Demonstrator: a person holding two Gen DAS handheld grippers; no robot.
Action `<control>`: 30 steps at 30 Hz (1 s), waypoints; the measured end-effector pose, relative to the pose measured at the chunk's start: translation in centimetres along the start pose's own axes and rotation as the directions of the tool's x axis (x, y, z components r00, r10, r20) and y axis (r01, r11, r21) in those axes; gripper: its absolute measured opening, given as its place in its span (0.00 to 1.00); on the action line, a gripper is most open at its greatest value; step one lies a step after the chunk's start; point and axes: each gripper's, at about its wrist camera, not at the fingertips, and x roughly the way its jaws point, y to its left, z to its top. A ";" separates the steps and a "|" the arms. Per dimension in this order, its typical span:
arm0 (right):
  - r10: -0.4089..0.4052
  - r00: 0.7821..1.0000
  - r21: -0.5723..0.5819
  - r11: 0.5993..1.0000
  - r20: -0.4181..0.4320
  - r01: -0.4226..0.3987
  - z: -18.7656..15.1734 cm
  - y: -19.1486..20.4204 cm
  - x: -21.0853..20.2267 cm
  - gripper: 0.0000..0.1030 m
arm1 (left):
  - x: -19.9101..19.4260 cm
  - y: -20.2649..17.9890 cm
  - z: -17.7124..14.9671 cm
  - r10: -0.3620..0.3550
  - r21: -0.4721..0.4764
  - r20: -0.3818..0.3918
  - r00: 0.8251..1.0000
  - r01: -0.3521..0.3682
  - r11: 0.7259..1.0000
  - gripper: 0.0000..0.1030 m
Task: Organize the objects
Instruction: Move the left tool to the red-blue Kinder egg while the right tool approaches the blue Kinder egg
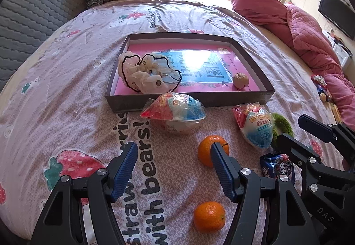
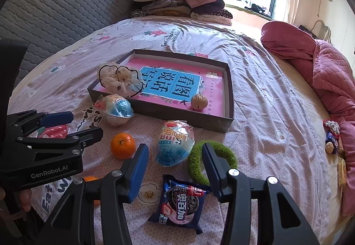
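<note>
Only the right wrist view shows cookie packet point(image 2: 180, 202) whole.

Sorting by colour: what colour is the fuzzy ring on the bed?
Green fuzzy ring, clearest in the right wrist view.

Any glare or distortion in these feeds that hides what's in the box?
Left wrist view: window glare whitens the middle of the book in the box, hiding its print; scrunchie and walnut stay clear. Right wrist view: no glare there, print legible. Both: fisheye bends the bed's edges, corners dark, focus sharp.
</note>
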 end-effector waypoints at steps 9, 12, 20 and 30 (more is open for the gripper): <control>-0.001 1.000 -0.003 1.000 -0.009 0.001 0.5 -0.3 0.9 0.48 | 1.5 -0.4 1.0 -0.004 -0.007 -0.007 1.000 0.004 1.000 0.67; 0.002 1.000 -0.007 1.000 -0.014 -0.002 0.8 -0.3 1.3 0.48 | 1.9 -0.3 1.3 -0.014 -0.016 -0.007 1.000 0.014 1.000 0.67; -0.002 0.999 -0.021 1.000 -0.040 0.001 1.2 0.0 2.7 0.48 | 3.3 -0.5 2.0 -0.007 -0.010 -0.010 1.000 0.006 1.000 0.67; 0.002 0.998 -0.032 0.999 -0.066 -0.004 1.8 0.6 4.2 0.48 | 4.8 0.1 2.6 -0.011 -0.036 -0.027 1.000 0.010 0.999 0.68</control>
